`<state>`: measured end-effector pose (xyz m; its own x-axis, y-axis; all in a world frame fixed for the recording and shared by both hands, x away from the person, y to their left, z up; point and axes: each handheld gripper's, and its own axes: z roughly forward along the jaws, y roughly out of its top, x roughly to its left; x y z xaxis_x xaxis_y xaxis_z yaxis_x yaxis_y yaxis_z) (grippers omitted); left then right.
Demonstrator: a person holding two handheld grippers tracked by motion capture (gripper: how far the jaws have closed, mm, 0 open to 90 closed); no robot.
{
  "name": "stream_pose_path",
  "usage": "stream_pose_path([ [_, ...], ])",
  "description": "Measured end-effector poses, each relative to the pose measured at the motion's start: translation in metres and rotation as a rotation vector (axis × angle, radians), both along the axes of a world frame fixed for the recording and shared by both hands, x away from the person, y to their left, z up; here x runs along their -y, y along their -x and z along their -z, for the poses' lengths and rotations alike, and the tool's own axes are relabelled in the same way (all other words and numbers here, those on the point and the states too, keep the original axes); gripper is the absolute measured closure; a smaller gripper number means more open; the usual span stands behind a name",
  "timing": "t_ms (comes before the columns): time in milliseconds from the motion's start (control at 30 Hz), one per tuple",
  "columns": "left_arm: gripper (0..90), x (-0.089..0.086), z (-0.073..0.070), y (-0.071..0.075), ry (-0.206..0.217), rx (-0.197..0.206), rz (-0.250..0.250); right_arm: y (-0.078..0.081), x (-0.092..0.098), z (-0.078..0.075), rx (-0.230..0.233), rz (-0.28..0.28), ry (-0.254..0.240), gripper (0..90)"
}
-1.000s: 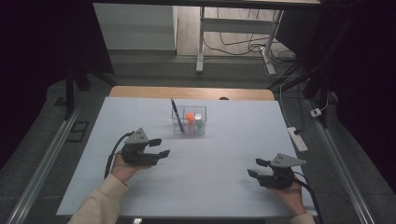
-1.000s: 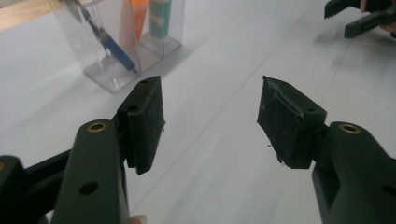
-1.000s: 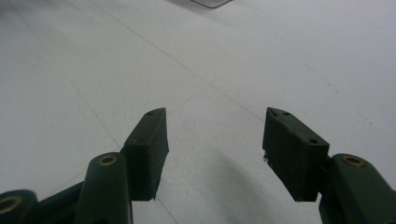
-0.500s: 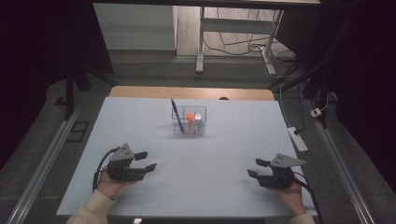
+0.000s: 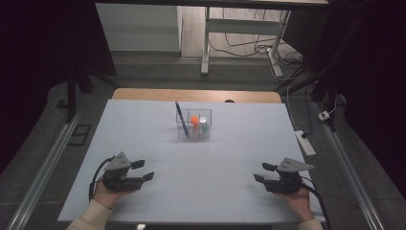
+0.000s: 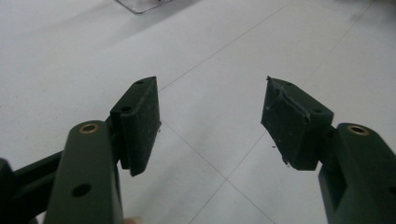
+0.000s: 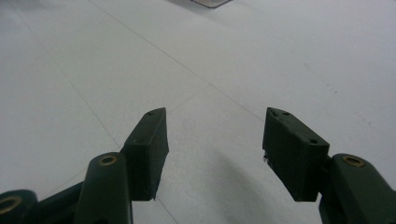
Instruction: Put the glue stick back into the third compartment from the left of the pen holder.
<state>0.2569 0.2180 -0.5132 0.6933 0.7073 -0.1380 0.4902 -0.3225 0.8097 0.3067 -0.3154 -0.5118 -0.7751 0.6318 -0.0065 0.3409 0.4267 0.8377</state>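
Note:
A clear plastic organiser box (image 5: 194, 128) stands at the middle back of the white table (image 5: 143, 124). It holds a blue pen (image 5: 180, 115) leaning out to the left, an orange item (image 5: 194, 120) and a small pale green-capped item (image 5: 204, 122). My left gripper (image 5: 143, 170) rests low at the front left, open, with nothing between its jaws (image 6: 210, 116). My right gripper (image 5: 262, 172) rests at the front right, open and empty too (image 7: 215, 140). A corner of the box (image 6: 140, 4) peeks in at the top of the left gripper view.
A wooden strip (image 5: 191, 94) runs along the table's far edge. A white power strip (image 5: 305, 142) lies off the right edge, with metal rails on the floor at both sides. A desk frame and cables (image 5: 239, 43) stand behind.
My left gripper has drawn back from near the table's middle toward the front left corner and stays open. The right gripper has not moved.

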Motion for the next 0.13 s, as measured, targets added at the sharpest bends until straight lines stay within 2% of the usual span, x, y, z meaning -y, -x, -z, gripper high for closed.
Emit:
stream_pose_path([
  [133, 35.9, -0.0005, -0.0002, 0.0001, 0.002, 0.004, -0.004, 0.0008, -0.0003, -0.001, 0.004, 0.002, 0.009, 40.1],
])
